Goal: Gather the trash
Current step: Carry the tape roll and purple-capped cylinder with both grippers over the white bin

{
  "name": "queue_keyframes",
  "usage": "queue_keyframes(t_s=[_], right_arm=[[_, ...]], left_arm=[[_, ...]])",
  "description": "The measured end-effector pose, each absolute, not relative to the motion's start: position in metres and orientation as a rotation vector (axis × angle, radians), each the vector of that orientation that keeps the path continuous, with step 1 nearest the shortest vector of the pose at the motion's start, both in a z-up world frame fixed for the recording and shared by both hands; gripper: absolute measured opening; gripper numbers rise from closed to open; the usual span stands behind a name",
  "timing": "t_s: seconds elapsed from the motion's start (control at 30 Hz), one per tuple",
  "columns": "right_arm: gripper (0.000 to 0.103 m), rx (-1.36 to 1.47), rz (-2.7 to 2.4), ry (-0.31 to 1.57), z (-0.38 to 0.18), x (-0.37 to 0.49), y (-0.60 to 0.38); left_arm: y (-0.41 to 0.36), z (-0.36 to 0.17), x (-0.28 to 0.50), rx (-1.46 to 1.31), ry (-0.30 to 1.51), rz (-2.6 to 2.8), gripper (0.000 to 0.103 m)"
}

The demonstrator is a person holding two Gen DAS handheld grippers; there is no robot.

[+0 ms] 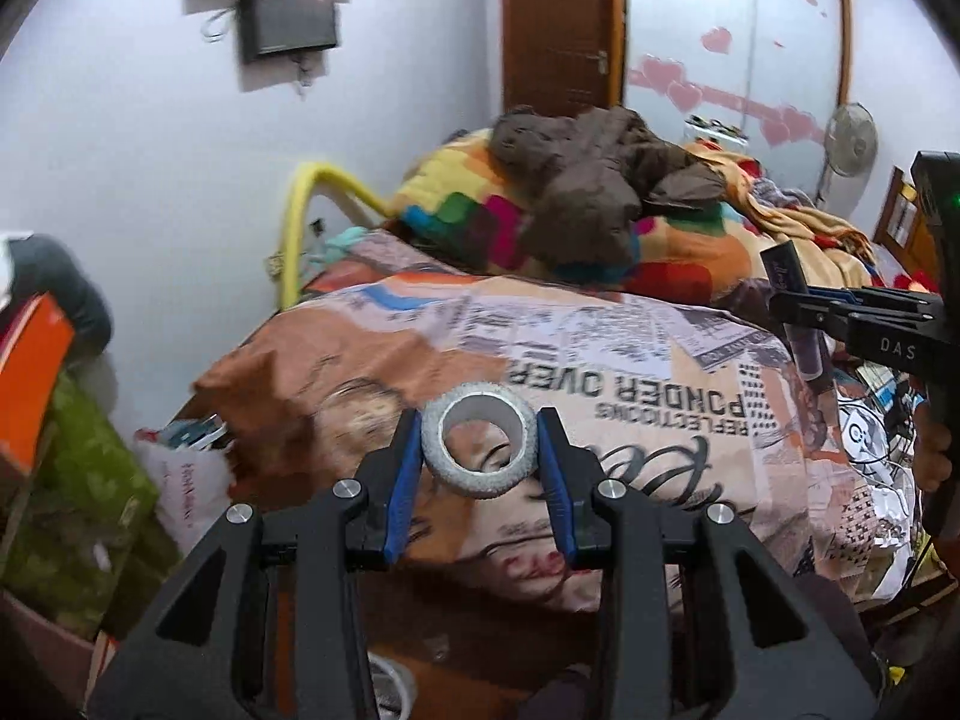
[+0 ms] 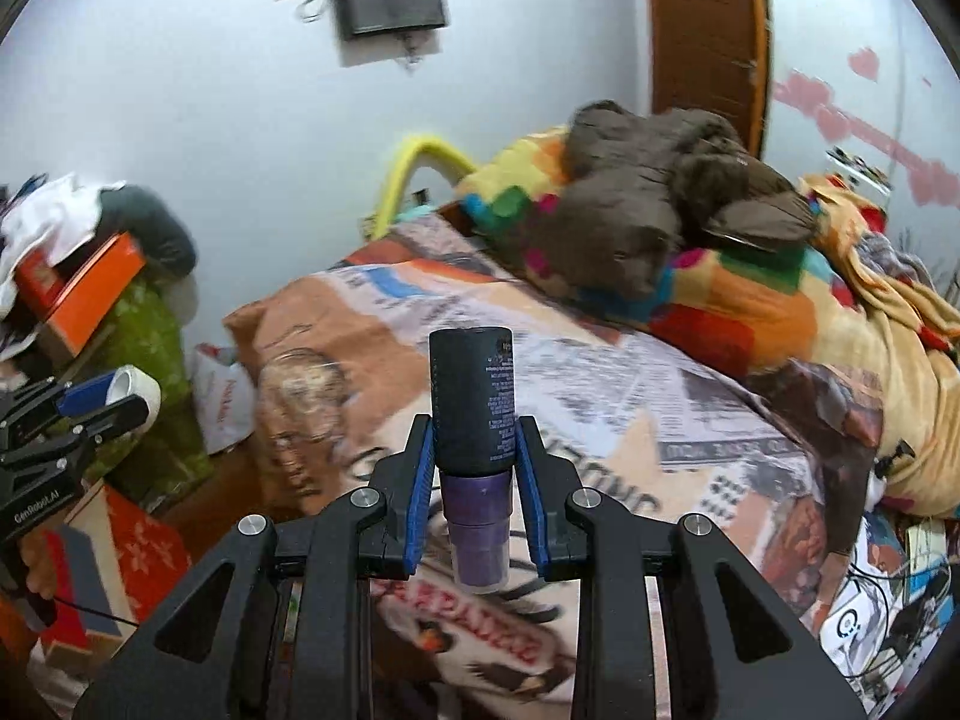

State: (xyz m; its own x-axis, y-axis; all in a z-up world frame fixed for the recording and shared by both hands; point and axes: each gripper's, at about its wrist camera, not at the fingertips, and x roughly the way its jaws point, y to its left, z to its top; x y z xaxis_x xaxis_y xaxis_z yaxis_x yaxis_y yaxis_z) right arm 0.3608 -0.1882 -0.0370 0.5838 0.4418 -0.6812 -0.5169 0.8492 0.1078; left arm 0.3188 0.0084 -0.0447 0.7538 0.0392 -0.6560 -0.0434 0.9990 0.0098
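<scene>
My left gripper (image 1: 480, 450) is shut on a grey roll of tape (image 1: 478, 443) and holds it above the printed bedsheet (image 1: 630, 372). In the right wrist view the left gripper (image 2: 123, 399) shows at the left edge with the white-cored tape roll (image 2: 139, 391). My right gripper (image 2: 474, 450) is shut on a dark bottle with a purple cap (image 2: 474, 414), cap end toward the camera, above the bed. In the left wrist view the right gripper (image 1: 798, 306) shows at the right edge with the bottle (image 1: 804, 330).
A colourful blanket (image 1: 468, 204) and a brown plush toy (image 1: 594, 180) lie at the bed's far end. A white plastic bag (image 1: 180, 474) sits on the floor beside the bed. Orange and green boxes (image 1: 42, 396) stand at the left. Cables and papers (image 1: 882, 420) lie at the right.
</scene>
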Motion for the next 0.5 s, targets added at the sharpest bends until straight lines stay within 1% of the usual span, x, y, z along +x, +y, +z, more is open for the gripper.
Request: queue_keyframes(t_s=[0.27, 0.5], right_arm=[[0.024, -0.163, 0.725, 0.741, -0.032, 0.309, -0.105], [0.024, -0.238, 0.880, 0.731, -0.040, 0.268, -0.029]], left_arm=[[0.087, -0.035, 0.237, -0.056, 0.684, 0.173, 0.037], [0.146, -0.045, 0.178, -0.142, 0.670, 0.268, 0.037]])
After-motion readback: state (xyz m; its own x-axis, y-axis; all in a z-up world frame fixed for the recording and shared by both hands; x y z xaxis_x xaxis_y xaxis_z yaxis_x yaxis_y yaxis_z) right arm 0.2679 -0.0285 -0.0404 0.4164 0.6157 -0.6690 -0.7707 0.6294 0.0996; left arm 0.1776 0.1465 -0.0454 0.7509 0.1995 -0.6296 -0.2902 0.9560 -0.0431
